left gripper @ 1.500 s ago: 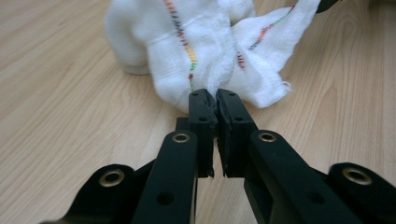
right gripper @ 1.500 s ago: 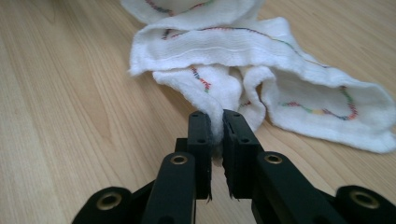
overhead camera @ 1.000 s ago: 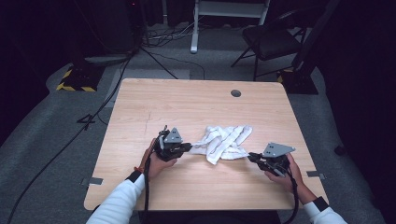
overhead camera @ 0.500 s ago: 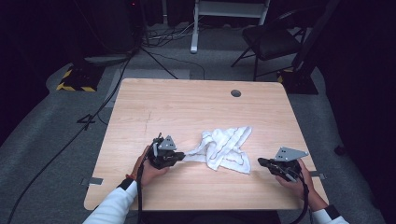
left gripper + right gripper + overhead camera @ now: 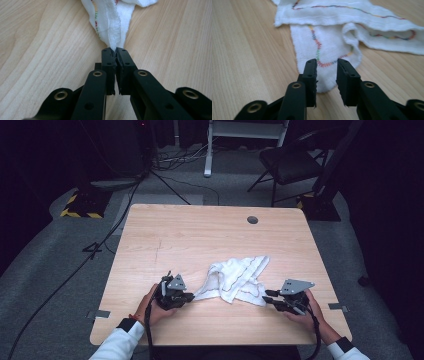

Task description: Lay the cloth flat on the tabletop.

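On the near half of the wooden table [image 5: 165, 240], a crumpled white cloth [image 5: 235, 277] lay between the two grippers. The left gripper [image 5: 115, 56] pinched the cloth's bunched end tight. The right gripper [image 5: 326, 65] had just been opening, its jaws apart over a flat corner without pressing it.

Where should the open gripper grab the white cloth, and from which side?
The right gripper should probably take the rounded corner flap of the white cloth lying just under its jaws. It lies flat and single-layered on the table, so coming in low from the cloth's right end lets one jaw slide under the stitched edge.
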{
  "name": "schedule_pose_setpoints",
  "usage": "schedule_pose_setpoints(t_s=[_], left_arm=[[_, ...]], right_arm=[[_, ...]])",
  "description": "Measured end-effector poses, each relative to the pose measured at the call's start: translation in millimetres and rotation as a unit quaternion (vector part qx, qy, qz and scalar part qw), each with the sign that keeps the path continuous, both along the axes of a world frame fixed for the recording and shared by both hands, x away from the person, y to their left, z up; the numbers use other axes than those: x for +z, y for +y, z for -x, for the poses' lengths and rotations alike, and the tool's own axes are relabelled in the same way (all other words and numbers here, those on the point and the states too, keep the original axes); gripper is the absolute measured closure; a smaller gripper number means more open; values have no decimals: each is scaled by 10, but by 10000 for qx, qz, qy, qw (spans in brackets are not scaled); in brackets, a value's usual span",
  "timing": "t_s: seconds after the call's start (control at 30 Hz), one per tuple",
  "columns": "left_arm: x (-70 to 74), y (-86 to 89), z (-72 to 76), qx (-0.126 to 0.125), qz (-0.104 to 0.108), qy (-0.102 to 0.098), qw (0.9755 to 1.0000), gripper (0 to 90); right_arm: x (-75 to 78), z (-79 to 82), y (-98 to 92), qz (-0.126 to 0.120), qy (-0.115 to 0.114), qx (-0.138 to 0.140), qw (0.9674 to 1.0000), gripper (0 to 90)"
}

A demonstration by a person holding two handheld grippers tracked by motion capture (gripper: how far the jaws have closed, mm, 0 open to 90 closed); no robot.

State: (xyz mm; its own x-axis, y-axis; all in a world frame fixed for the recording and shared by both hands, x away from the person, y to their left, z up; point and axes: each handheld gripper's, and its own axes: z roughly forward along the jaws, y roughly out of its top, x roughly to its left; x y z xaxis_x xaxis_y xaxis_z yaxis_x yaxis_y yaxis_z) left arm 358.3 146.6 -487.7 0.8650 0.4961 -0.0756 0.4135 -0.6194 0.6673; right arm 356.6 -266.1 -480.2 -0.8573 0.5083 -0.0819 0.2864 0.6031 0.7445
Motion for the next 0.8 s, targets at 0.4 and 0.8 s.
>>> schedule_pose_setpoints(t_s=[0.4, 0.8], left_arm=[[-15, -12, -9, -80, 42, 82, 9999, 834], [-25, 1, 39, -66, -21, 190, 9998, 847]], right_arm=[[-146, -82, 87, 135, 175, 130, 9997, 730], [-104, 28, -60, 424, 128, 152, 9989, 862]])
